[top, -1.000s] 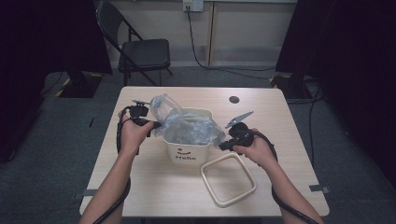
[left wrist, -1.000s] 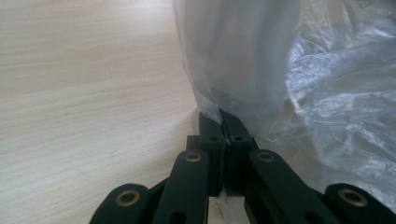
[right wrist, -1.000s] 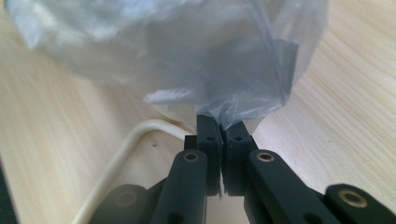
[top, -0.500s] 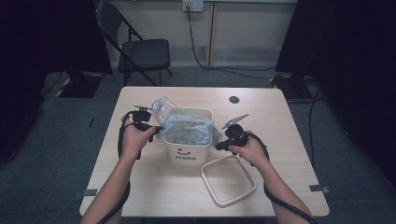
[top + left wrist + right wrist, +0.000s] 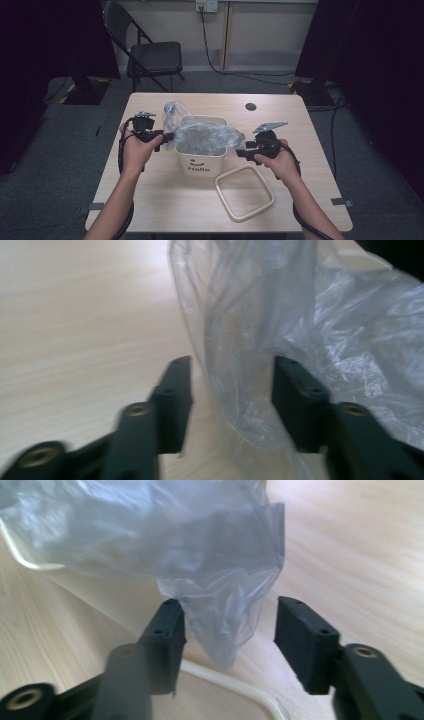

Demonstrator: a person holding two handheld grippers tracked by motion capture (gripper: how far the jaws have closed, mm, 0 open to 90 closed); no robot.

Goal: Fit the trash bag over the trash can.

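Note:
A cream bin (image 5: pixel 200 167) marked "Hello" stands mid-table with a clear plastic bag (image 5: pixel 202 137) bunched in its mouth. My left gripper (image 5: pixel 169 135) sits at the bin's left rim. Its jaws are open around a hanging fold of the bag (image 5: pixel 320 315), which passes through my left gripper (image 5: pixel 230 370) without being pinched. My right gripper (image 5: pixel 240 151) is at the bin's right side. There my right gripper (image 5: pixel 230 615) is open, and a drooping corner of the bag (image 5: pixel 175 540) hangs between its jaws.
A cream square ring (image 5: pixel 220 190) lies flat on the table (image 5: pixel 150 200) in front of the bin, under my right hand; its rim (image 5: pixel 235 680) shows below the right jaws. A small black disc (image 5: pixel 251 106) sits far right. A folding chair (image 5: pixel 155 55) stands beyond.
Both hands have come slightly nearer to me and lower beside the bin, and the bag has sunk and spread over the bin's mouth.

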